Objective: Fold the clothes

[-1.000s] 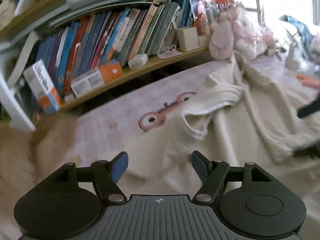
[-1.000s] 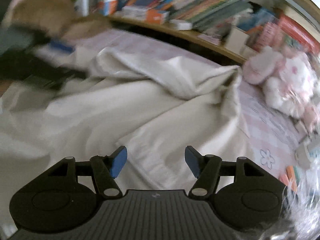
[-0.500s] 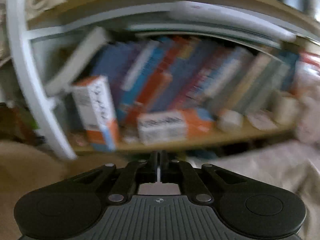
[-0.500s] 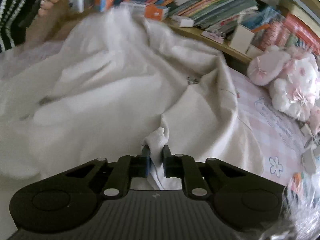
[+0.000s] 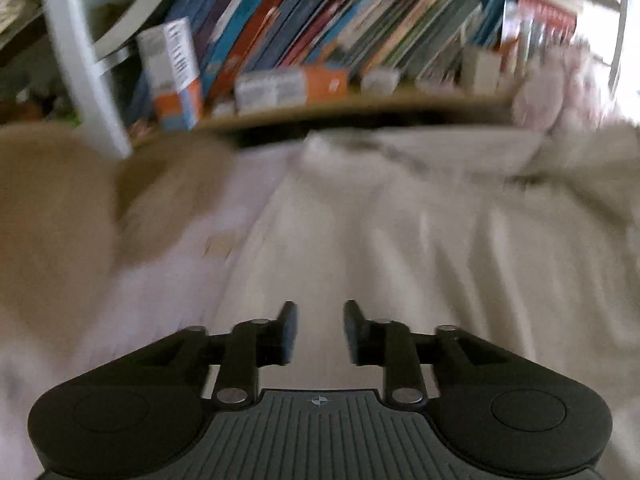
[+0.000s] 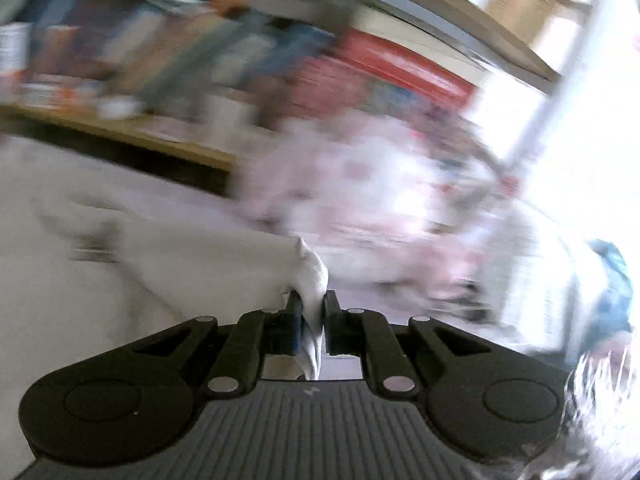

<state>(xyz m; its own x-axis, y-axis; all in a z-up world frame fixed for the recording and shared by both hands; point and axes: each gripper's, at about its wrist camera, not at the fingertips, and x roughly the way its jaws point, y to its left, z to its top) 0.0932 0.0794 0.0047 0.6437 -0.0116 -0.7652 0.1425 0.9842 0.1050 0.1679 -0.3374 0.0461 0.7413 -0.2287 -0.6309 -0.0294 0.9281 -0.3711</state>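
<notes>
A bunched fold of the cream garment [image 6: 310, 276] is pinched tight by the right hand-held gripper [image 6: 312, 312], while the left hand-held gripper [image 5: 318, 330], its jaws opening with nothing between them, is held over cloth spread toward 12 o'clock.

Left wrist view: sits just behind the left claw [image 5: 318, 330], angled down over the cream cloth garment [image 5: 400, 248] close below, facing the wooden bookshelf of upright coloured books [image 5: 320, 40]. Right wrist view: behind the right claw [image 6: 311, 316], nearer the cloth [image 6: 192, 264], badly blurred. Both views share the garment and the bookshelf [image 6: 168, 64].
</notes>
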